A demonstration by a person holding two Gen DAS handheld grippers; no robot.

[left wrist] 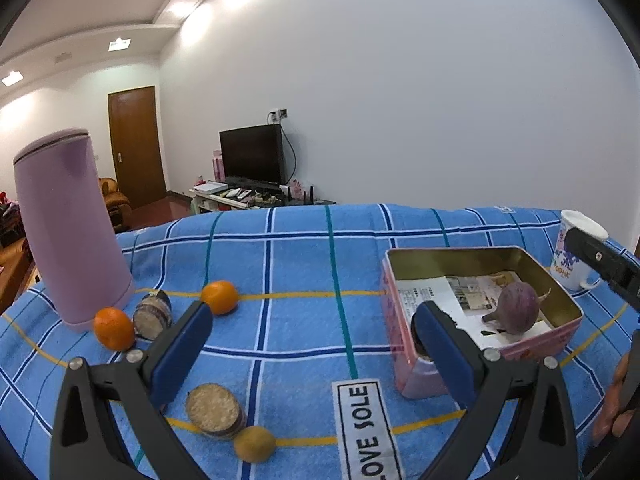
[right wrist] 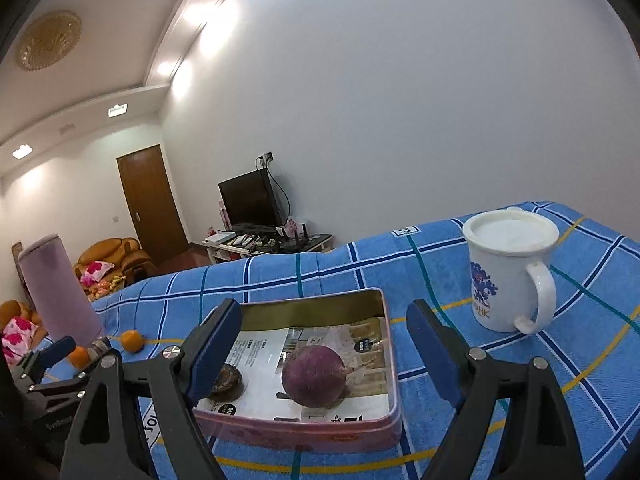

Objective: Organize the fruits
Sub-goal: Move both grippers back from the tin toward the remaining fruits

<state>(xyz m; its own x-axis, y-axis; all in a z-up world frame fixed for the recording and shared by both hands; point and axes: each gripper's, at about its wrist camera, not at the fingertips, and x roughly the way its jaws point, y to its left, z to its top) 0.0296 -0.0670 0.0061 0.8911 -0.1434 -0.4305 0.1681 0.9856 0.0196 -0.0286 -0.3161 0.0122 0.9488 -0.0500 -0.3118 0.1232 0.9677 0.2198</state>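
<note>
A pink tin (right wrist: 320, 296) lined with printed paper holds a purple round fruit (right wrist: 314, 376) and a dark round piece (right wrist: 228, 380). My right gripper (right wrist: 326, 348) hovers open over the tin; its pads stand well apart from the fruit. To the left, my left gripper (left wrist: 316, 344) is open over bare cloth with nothing between its fingers. On the cloth lie two oranges (left wrist: 114, 328) (left wrist: 219, 297), a yellowish fruit (left wrist: 255, 444) and two round cakes (left wrist: 152, 314) (left wrist: 214, 410). The tin (left wrist: 460, 254) sits right of the left gripper, the purple fruit (left wrist: 516, 308) inside it.
A tall lilac bottle (left wrist: 68, 228) stands at the left behind the oranges. A white lidded mug (right wrist: 508, 268) stands right of the tin. A blue checked cloth (left wrist: 300, 260) covers the table, with a "LOVE SOLE" label (left wrist: 362, 428) near the front. A TV stand lies beyond the far edge.
</note>
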